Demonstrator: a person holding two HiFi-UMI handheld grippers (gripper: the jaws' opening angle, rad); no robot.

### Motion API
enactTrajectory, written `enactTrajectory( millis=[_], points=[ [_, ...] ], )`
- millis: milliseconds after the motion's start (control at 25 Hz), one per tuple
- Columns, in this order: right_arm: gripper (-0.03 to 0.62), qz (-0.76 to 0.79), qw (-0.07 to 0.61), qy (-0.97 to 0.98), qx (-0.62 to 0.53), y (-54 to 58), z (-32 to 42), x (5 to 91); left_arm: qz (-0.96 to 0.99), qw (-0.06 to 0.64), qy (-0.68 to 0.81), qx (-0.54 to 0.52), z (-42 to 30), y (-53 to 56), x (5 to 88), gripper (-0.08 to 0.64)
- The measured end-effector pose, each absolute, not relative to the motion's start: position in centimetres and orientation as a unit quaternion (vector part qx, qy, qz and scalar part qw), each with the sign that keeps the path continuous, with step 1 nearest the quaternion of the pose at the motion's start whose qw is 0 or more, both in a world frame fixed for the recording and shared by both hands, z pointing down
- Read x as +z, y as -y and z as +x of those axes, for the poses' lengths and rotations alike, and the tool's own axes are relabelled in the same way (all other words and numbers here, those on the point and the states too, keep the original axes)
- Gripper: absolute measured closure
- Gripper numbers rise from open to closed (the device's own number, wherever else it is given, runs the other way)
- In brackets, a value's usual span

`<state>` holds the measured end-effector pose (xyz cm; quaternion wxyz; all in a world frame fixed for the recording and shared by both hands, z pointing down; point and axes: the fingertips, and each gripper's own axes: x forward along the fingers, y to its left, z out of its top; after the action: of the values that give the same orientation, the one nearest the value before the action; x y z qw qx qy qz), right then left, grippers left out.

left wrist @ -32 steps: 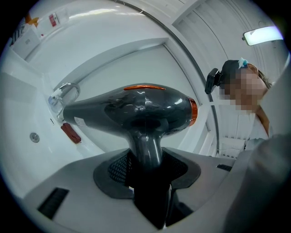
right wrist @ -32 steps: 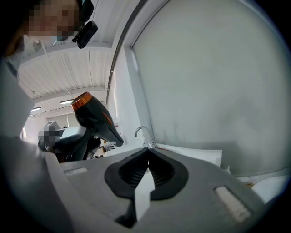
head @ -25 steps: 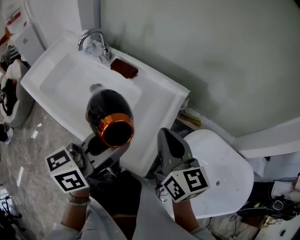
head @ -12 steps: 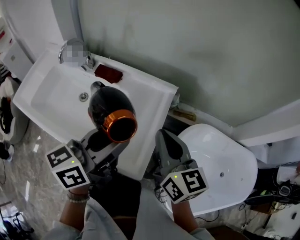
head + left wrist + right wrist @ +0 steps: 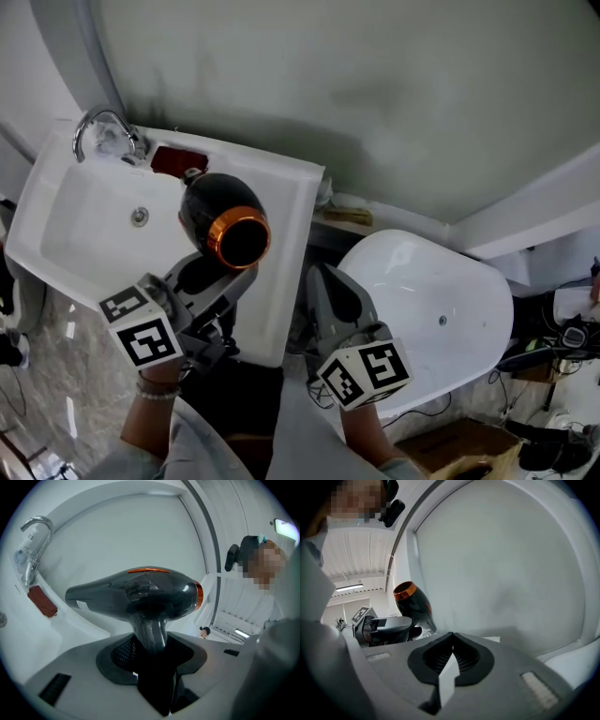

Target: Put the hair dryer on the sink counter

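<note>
The hair dryer [image 5: 223,223] is black with an orange ring round its rear end. It hangs over the right part of the white sink [image 5: 66,220], close to the flat counter strip [image 5: 286,234]. My left gripper [image 5: 217,277] is shut on its handle from below. In the left gripper view the dryer [image 5: 140,597] lies crosswise, its handle running down between the jaws of that gripper [image 5: 151,645]. My right gripper [image 5: 328,279] is shut and holds nothing, just right of the sink's front corner. The right gripper view shows the dryer [image 5: 414,603] at its left.
A chrome faucet [image 5: 101,131] stands at the sink's back, with a dark red object [image 5: 176,161] beside it on the rim. A white toilet lid [image 5: 441,314] lies to the right. Grey wall closes the back. Cables and clutter [image 5: 553,347] lie at the far right.
The left gripper has carried the dryer from over the basin toward the sink's back right part, near the red object. The right gripper has come along beside it.
</note>
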<state>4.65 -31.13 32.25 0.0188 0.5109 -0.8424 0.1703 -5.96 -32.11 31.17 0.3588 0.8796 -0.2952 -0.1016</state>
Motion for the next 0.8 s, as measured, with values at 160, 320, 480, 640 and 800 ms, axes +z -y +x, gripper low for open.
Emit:
enactTrajectory(
  millis=[160, 320, 480, 640, 800],
  points=[
    [0.595, 0.525, 0.02, 0.833, 0.174, 31.8, 4.8, 32.6, 0.879, 0.372, 0.286, -0.088, -5.4, 33.8, 32.5, 0.377],
    [0.594, 0.534, 0.021, 0.827, 0.177, 32.4, 4.9, 32.9, 0.876, 0.379, 0.29, -0.067, -4.9, 35.5, 33.8, 0.377],
    [0.594, 0.54, 0.025, 0.822, 0.18, 33.0, 4.7, 33.2, 0.873, 0.387, 0.293, -0.05, -4.6, 37.1, 35.2, 0.377],
    [0.594, 0.543, 0.029, 0.818, 0.187, 33.7, 4.7, 34.0, 0.868, 0.395, 0.3, -0.038, -4.3, 38.5, 36.7, 0.377],
    [0.595, 0.544, 0.033, 0.816, 0.193, 34.2, 4.5, 34.7, 0.866, 0.393, 0.308, -0.013, -4.0, 39.9, 38.6, 0.377]
  ],
)
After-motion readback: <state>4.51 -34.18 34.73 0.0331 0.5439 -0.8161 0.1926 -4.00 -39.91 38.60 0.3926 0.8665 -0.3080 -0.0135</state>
